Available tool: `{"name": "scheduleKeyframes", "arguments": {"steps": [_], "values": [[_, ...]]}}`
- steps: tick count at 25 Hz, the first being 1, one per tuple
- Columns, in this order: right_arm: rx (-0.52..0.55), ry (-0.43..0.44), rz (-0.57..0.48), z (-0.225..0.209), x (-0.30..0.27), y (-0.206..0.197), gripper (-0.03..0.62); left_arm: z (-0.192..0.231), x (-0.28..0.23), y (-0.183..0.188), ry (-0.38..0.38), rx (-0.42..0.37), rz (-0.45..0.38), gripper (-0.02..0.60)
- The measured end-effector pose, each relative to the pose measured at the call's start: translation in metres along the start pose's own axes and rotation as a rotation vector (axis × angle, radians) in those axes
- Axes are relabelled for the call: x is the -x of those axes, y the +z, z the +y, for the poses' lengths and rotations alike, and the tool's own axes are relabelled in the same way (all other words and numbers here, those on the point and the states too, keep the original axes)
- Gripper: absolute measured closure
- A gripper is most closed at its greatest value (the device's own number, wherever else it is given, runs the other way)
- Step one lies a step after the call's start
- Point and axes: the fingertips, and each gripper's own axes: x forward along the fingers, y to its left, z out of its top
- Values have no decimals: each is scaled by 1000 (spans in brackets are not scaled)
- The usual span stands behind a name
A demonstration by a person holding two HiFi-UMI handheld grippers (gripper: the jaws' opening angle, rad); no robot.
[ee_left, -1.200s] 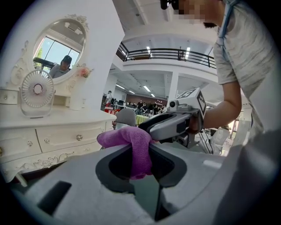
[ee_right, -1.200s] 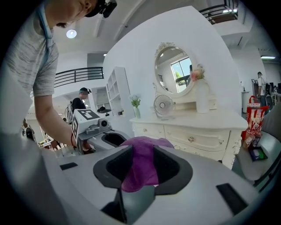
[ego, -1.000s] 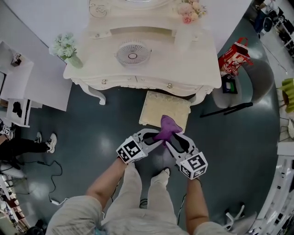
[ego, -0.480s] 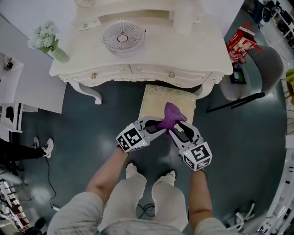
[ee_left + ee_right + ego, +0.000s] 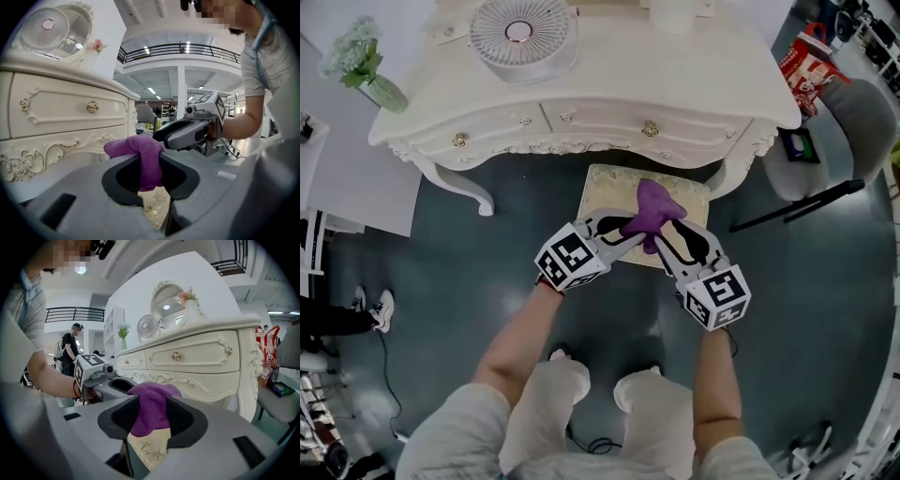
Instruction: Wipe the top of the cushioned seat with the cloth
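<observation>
A purple cloth [image 5: 654, 206] hangs bunched above the cream, gold-patterned cushioned seat [image 5: 605, 192], which stands partly tucked under the dressing table. My left gripper [image 5: 628, 229] and right gripper [image 5: 655, 241] meet at the cloth, each shut on a fold of it. In the left gripper view the cloth [image 5: 146, 157] drapes down between the jaws of the left gripper [image 5: 150, 174], with the seat [image 5: 157, 210] below and the right gripper [image 5: 190, 131] opposite. The right gripper view shows the cloth [image 5: 152, 409] pinched in the right gripper [image 5: 152, 417] above the seat [image 5: 147, 448].
The cream dressing table [image 5: 581, 103] with its drawers stands just beyond the seat, a white fan [image 5: 523, 30] and a vase of flowers [image 5: 366, 64] on top. Its curved legs [image 5: 467, 192] flank the seat. A grey chair [image 5: 853, 127] and a red bag [image 5: 811, 61] are at the right.
Both grippers, still holding the cloth, have moved forward over the seat towards the dressing table. The person has stepped closer.
</observation>
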Motion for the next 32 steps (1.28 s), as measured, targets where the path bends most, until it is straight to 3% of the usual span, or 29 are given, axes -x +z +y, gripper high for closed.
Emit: {"name": "scheduleKeyframes", "arguments": {"steps": [4,10,16,21,26,32], "values": [[-22,-18,-10,-21,-8,-14,453,18,-17,-8,6,21,-29,502],[28,-24,-78,-31,-10,-28,453,30,-32,-21,33,22,-53,502],[101,-32,-199,-29,-5,-28,453,34,-28,-33,87,-46,-102,502],[141,-5,-214,-27,-14,-29,451,29,-29,-42,126,-87,-140,502],[48,-45,-246,-49,-11,-32,451,40,-24,-46,198,-58,-124,502],[80,-126,-164,-78,-16,-57,451,66,-7,-60,334,-35,-38,500]]}}
